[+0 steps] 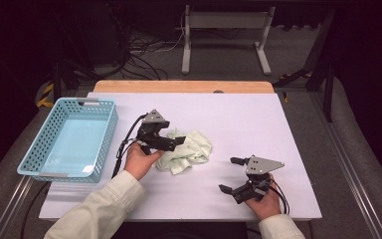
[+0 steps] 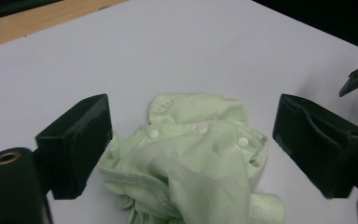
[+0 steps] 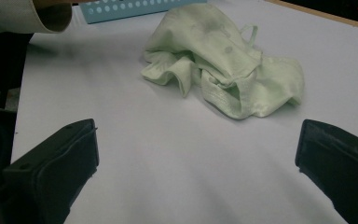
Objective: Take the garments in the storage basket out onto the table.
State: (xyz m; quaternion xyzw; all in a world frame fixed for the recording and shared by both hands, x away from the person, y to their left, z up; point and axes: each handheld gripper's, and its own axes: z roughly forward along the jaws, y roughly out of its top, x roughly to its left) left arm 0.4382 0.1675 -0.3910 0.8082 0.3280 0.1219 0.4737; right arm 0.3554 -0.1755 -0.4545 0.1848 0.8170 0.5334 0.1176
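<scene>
A crumpled pale green garment (image 1: 191,149) with snap buttons lies on the white table top (image 1: 243,114), near its middle. My left gripper (image 1: 174,138) sits at the garment's left edge. In the left gripper view its jaws stand wide apart on either side of the garment (image 2: 196,154), so the left gripper (image 2: 193,121) is open and not closed on the cloth. My right gripper (image 1: 230,174) is open near the front right of the table, a short way from the garment. The right gripper view shows the right gripper (image 3: 198,144) with bare table between its jaws and the garment (image 3: 223,60) farther ahead.
A light blue perforated basket (image 1: 107,124) stands empty at the table's left side, its wall also showing as the basket (image 3: 130,7) in the right gripper view. A wooden strip (image 1: 179,86) runs along the table's far edge. Bare table lies to the right of the garment.
</scene>
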